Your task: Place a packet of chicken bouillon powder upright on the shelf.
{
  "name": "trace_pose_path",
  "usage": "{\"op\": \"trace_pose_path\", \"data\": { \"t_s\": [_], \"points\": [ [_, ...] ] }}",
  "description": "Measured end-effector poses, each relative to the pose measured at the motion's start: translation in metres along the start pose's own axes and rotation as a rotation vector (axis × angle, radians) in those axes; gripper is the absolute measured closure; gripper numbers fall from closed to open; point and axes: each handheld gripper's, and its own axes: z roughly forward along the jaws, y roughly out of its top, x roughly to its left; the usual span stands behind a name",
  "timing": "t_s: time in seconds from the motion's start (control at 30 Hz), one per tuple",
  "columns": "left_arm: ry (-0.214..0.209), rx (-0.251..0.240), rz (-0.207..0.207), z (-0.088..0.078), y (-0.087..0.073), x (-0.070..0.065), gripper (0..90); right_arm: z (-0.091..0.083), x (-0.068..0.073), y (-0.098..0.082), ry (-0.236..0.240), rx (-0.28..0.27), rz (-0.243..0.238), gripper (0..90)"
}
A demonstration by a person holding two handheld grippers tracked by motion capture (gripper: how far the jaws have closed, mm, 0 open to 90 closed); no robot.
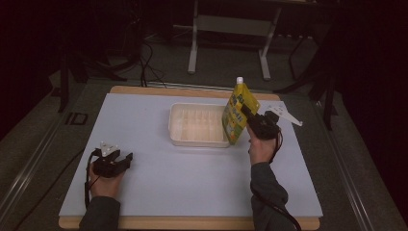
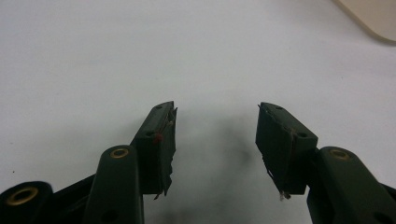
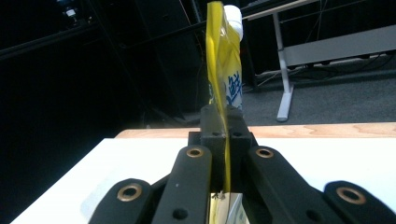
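Left gripper (image 1: 126, 159) sat idle on the near worktop (image 1: 192, 183), jaws wide, nothing between them. Right gripper (image 1: 246, 113) was clamped on the yellow spout pouch (image 1: 235, 115), pinching its thin side seam, pouch upright just beside the translucent plastic tray (image 1: 177, 126). Pouch looked soft, glossy film, likely slippery and floppy; I'd grip the stiffer seam near the white cap (image 3: 234, 15).

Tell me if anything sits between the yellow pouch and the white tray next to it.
Nothing visible does. The right gripper is shut on the yellow pouch, holding it upright right at the right-hand edge of the white tray, with no object between them. The left gripper rests open, far off on the table.
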Motion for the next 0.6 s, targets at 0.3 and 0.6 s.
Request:
{"op": "trace_pose_path", "data": {
  "t_s": [0.3, 0.6],
  "points": [
    [0.001, -0.002, -0.004, 0.000, 0.000, 0.000, 47.1, 0.011, 0.002, -0.001, -0.020, -0.012, 0.001, 90.0],
    [0.000, -0.003, -0.005, 0.000, 0.000, 0.000, 47.0, 0.020, 0.001, -0.004, -0.042, -0.017, 0.012, 90.0]
  ]
}}
